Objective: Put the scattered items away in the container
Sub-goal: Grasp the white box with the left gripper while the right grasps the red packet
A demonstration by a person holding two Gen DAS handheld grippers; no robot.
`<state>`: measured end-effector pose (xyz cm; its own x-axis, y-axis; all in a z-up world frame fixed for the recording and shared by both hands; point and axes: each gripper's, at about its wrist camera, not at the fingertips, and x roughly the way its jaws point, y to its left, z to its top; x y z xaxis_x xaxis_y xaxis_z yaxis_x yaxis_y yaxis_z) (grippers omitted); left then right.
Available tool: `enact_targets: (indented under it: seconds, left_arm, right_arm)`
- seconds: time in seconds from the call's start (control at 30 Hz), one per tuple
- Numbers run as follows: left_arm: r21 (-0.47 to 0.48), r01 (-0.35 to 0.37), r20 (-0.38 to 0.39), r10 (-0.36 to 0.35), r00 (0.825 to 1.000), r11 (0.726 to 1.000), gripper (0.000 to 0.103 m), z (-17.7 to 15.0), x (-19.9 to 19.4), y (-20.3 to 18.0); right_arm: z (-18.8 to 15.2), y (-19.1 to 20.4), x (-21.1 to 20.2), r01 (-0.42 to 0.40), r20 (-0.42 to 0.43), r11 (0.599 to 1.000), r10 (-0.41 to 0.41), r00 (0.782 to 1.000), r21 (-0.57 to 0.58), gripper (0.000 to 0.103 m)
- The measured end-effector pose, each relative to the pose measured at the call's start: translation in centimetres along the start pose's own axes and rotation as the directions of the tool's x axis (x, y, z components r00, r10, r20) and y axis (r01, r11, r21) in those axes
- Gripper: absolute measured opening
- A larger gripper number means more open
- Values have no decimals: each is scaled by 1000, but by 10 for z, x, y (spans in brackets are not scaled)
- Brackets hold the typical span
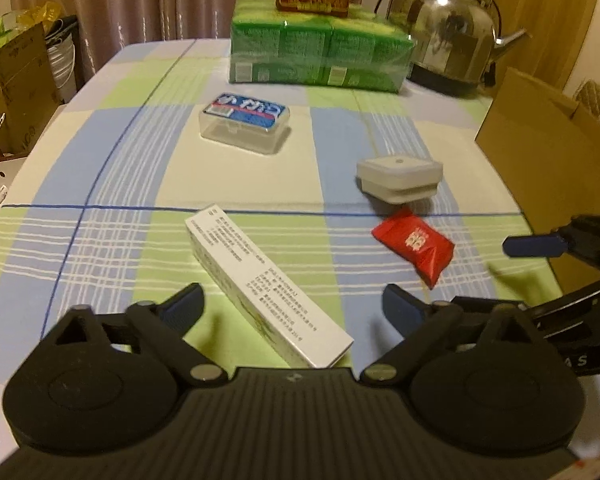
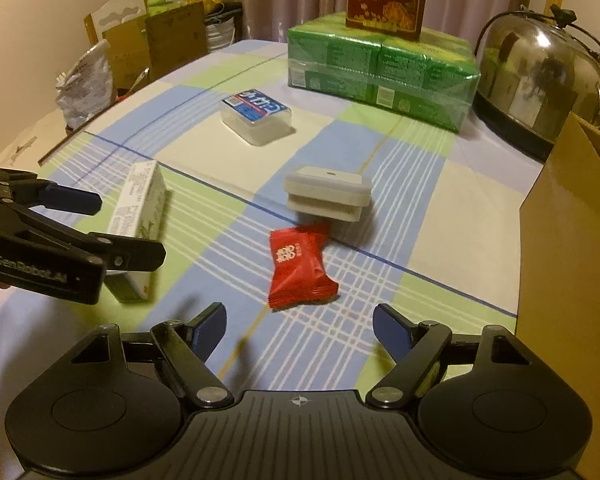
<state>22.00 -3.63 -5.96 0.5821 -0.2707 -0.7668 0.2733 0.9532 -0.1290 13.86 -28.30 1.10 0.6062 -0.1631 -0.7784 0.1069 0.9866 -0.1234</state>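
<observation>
The blue, green and cream checked tablecloth [image 2: 380, 168] bears everything. At its right edge stands the brown cardboard box [image 2: 572, 240]. The long white carton [image 1: 260, 284] lies left of that box, between the spread, empty left gripper [image 1: 292, 304] pads. The red foil packet [image 2: 298, 268] lies nearer the box, just ahead of the unclenched, empty right gripper [image 2: 299, 322].

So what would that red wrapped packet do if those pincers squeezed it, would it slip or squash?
The red packet looks like a glossy, crinkled foil wrapper, so it would probably give and crackle rather than stay stiff. Its shiny surface may slide a little between the right gripper pads. It lies flat on the tablecloth, so it is unlikely to roll, and it seems light.
</observation>
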Motion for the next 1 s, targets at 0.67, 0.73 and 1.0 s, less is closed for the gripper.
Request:
enact_targets:
  seconds: [0.67,0.73,1.0]
  left_arm:
    - [71,-71,14,71,997,995,37,-3,-12,20]
    - [55,-70,15,69,997,996,37,-3,-10,22]
    - [33,-72,12,71,997,997,37,-2,-2,22]
  right_arm:
    - [13,-2,37,-22,65,1000,21,998,18,56]
    - [14,-3,40,-20,69,1000,19,997,15,49]
    - [14,-2,46,-16,68,1000,18,998,-20,38]
